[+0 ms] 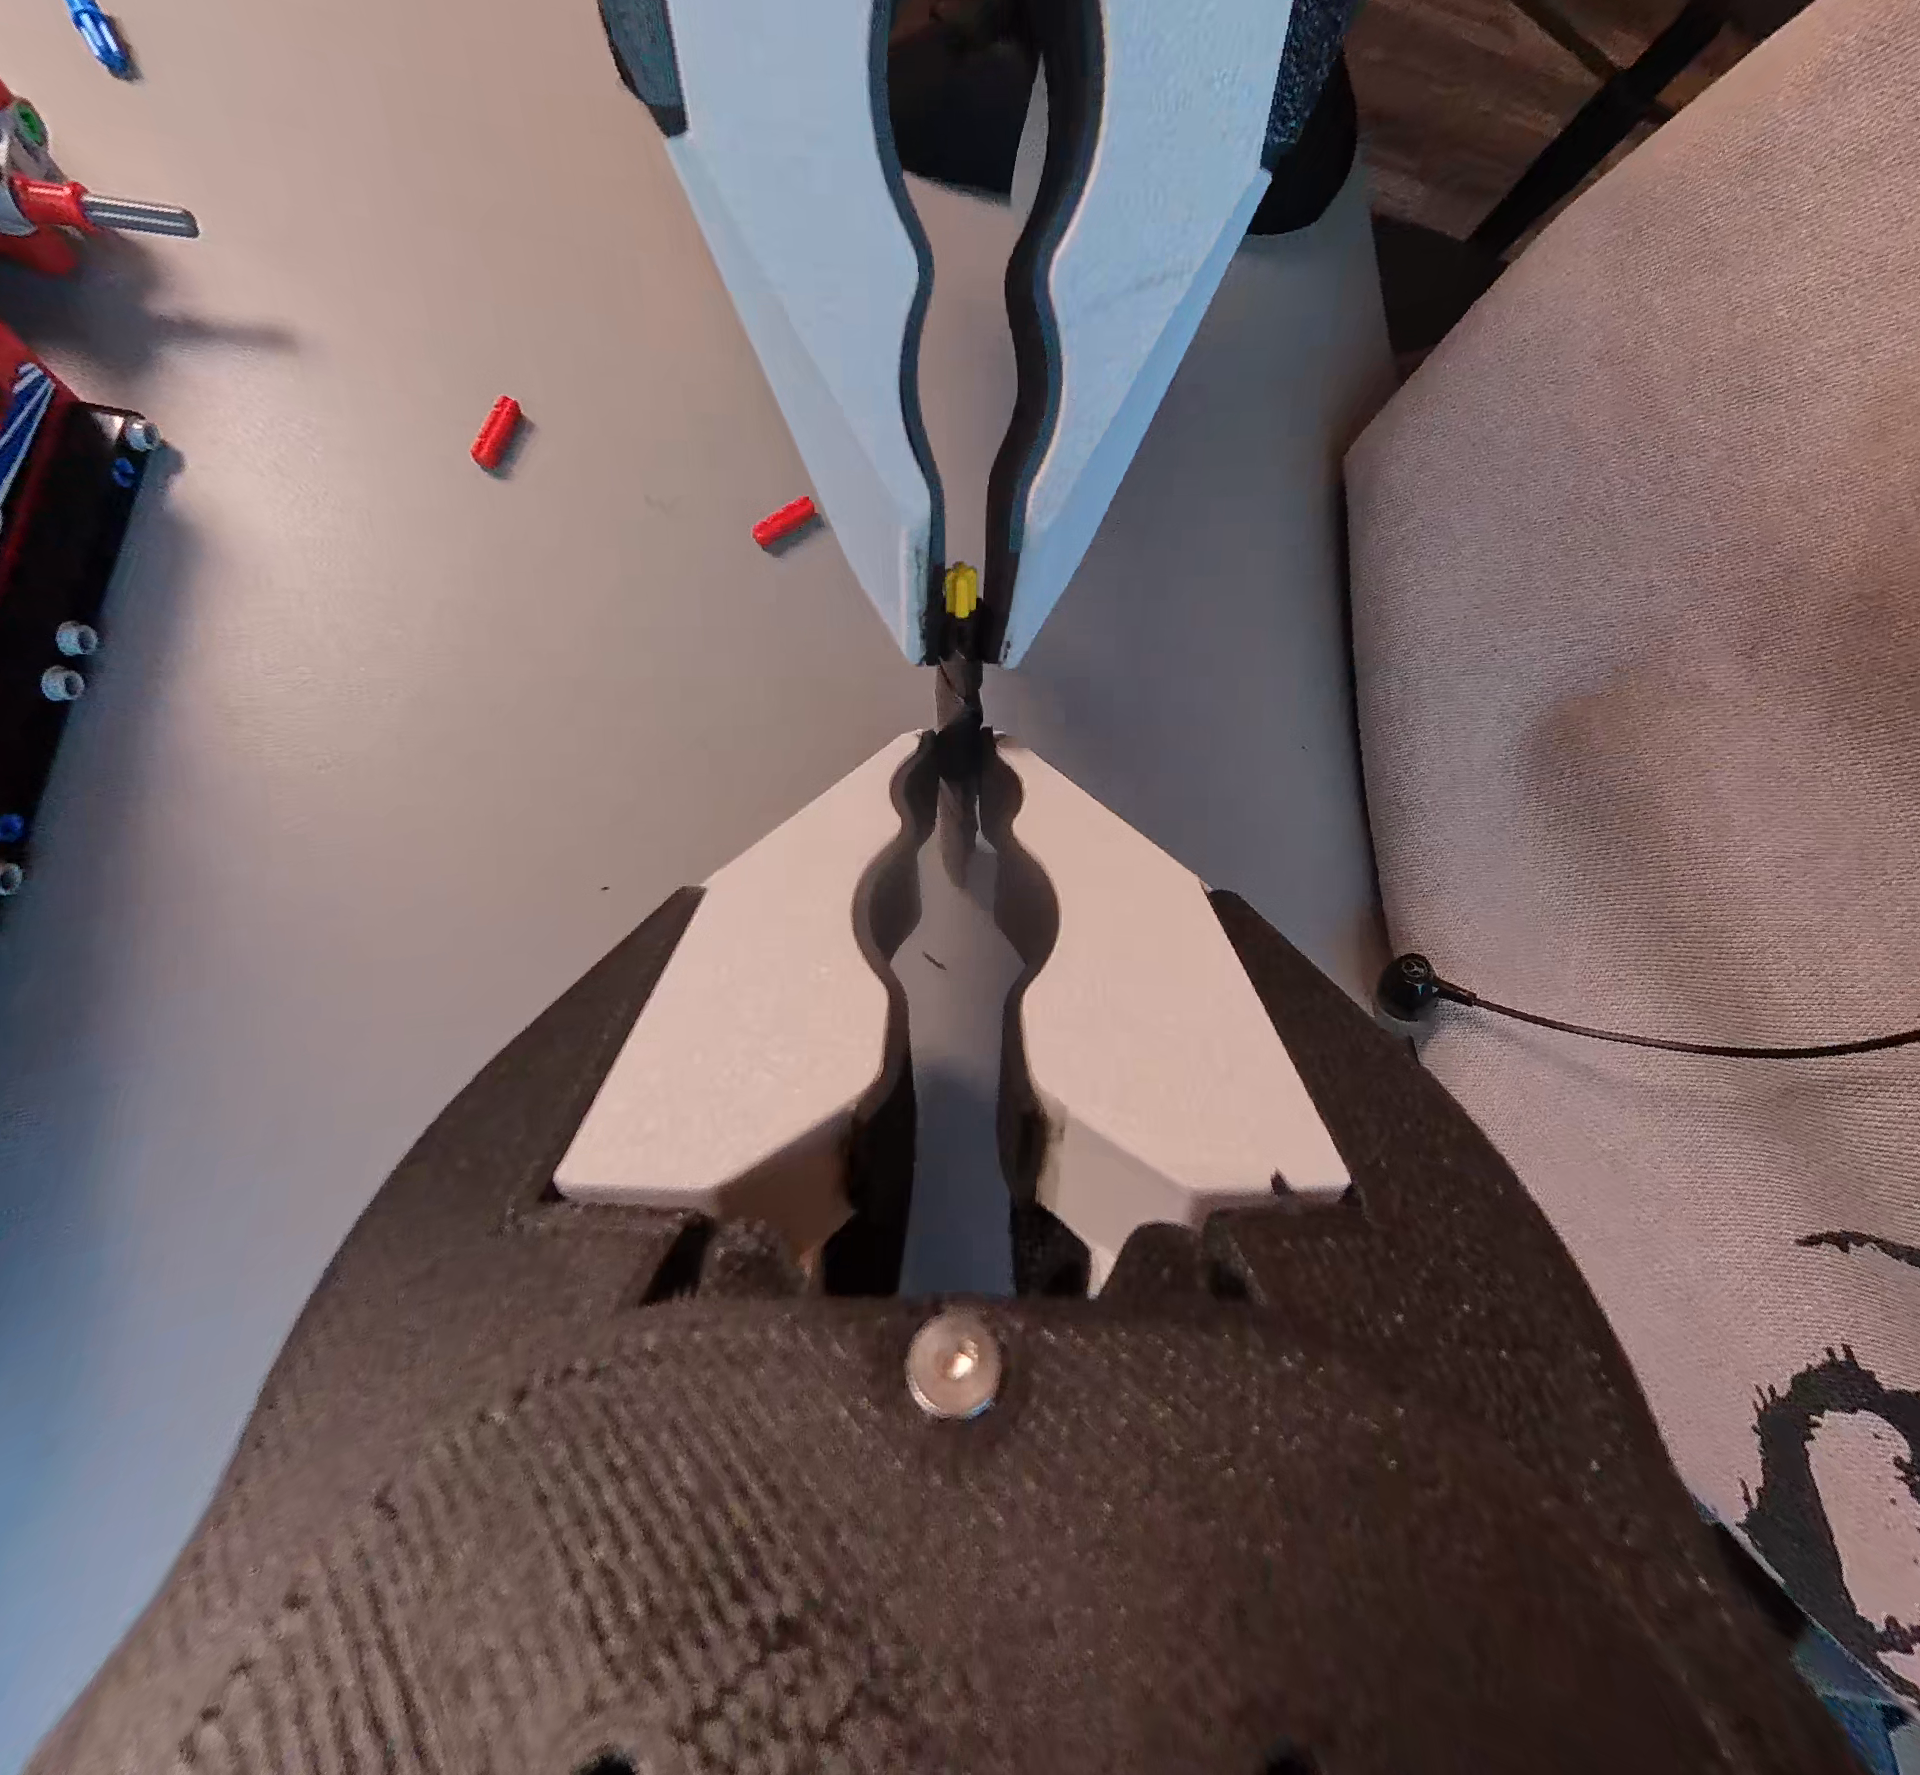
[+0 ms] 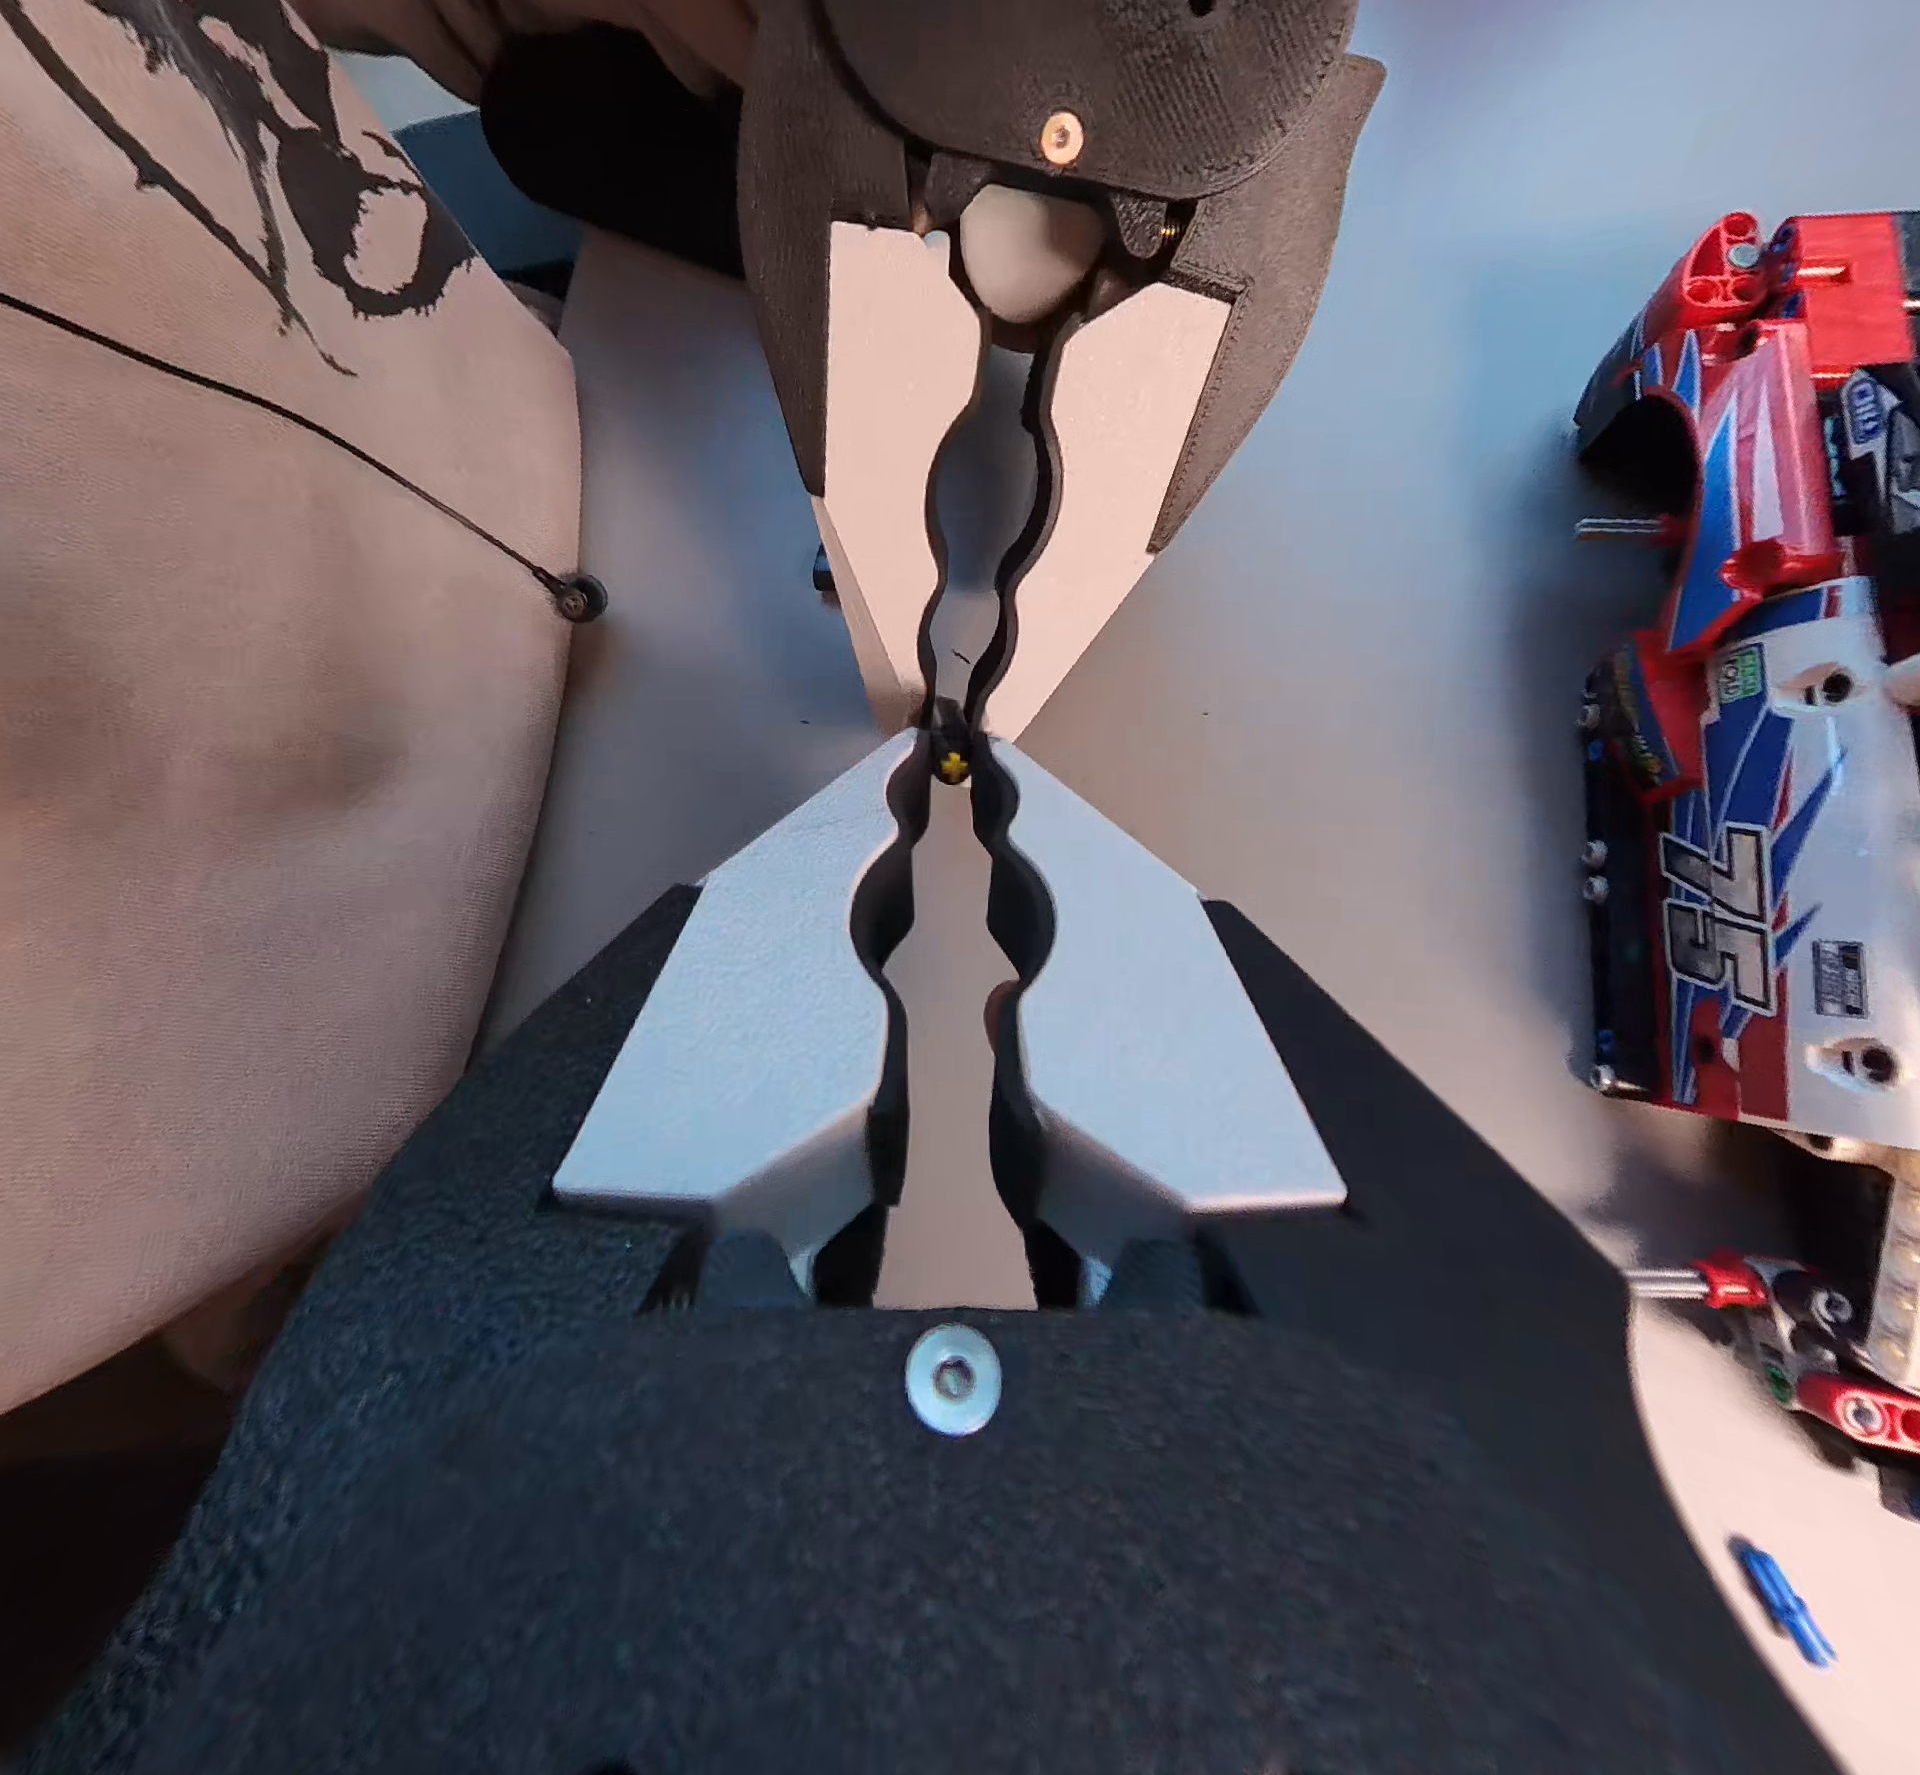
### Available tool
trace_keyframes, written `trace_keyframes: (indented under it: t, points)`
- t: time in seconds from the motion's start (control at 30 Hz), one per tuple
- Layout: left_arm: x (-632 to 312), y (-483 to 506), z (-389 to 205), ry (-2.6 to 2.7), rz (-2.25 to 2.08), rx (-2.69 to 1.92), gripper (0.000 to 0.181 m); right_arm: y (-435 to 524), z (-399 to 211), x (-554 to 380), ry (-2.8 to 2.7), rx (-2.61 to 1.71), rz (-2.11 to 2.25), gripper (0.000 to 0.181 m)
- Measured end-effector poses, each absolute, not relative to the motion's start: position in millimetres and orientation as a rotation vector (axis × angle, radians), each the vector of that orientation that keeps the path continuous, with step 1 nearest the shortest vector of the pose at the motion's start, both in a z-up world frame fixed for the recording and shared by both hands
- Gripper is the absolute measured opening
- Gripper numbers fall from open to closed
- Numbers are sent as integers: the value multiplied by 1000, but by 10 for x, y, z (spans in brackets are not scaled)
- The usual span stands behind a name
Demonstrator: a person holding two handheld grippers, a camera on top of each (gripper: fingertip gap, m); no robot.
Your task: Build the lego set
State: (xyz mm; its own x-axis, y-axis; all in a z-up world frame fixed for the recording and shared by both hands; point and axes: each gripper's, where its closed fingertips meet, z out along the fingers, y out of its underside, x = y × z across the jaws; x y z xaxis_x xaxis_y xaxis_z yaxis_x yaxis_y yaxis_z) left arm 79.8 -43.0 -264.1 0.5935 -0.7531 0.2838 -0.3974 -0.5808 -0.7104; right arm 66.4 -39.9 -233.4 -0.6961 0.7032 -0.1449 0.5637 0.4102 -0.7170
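My two grippers meet tip to tip above the grey table [image 1: 416, 790]. My left gripper [image 1: 956, 740] is shut on a small black lego piece [image 1: 954, 712] that bridges the gap between the tips. My right gripper [image 1: 962, 653] comes in from the top of the left wrist view, shut on the other end, where a yellow axle [image 1: 960, 587] sticks out between its fingers. In the right wrist view my right gripper [image 2: 951, 740] holds the yellow cross-shaped axle end [image 2: 951, 767], and my left gripper [image 2: 945, 702] faces it. The red, white and blue lego car [image 2: 1766, 686] lies on the table to the right.
Two red pins [image 1: 496, 430] [image 1: 783, 521] and a blue pin [image 1: 96, 26] lie loose on the table. A red part with a grey axle [image 1: 104, 208] sits at the left edge. A person's beige shirt [image 1: 1662, 686] with a thin black cable [image 1: 1405, 987] is close by. Less than 4 cm separates the two grippers' tips.
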Motion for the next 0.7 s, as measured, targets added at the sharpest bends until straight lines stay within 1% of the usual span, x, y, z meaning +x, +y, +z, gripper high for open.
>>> trace_keyframes:
  t: [0.13,0.47,0.5,0.53,0.6,0.63,0.7]
  points:
    - [728,-417,-2610,929,-702,-2182,4,-367,-2367,677,-2502,-1100,1052,5]
    - [685,-374,-2606,908,-671,-2188,2,-325,-2485,688,-2412,-1235,1095,4]
    - [740,-313,-2412,835,-742,-2102,1,-321,-2629,739,-2463,-1237,1031,6]
    - [847,-293,-2175,789,-854,-2028,0,-533,-2538,655,-2368,-1206,1241,4]
    - [748,-212,-2093,899,-583,-2038,0,-434,-2433,452,-2216,-1153,1183,4]
    - [684,-205,-2025,897,-548,-2039,0,-399,-2366,463,-2200,-1175,1228,4]
    - [583,-209,-1954,867,-555,-2005,0,-282,-2260,496,-2180,-1140,1184,4]
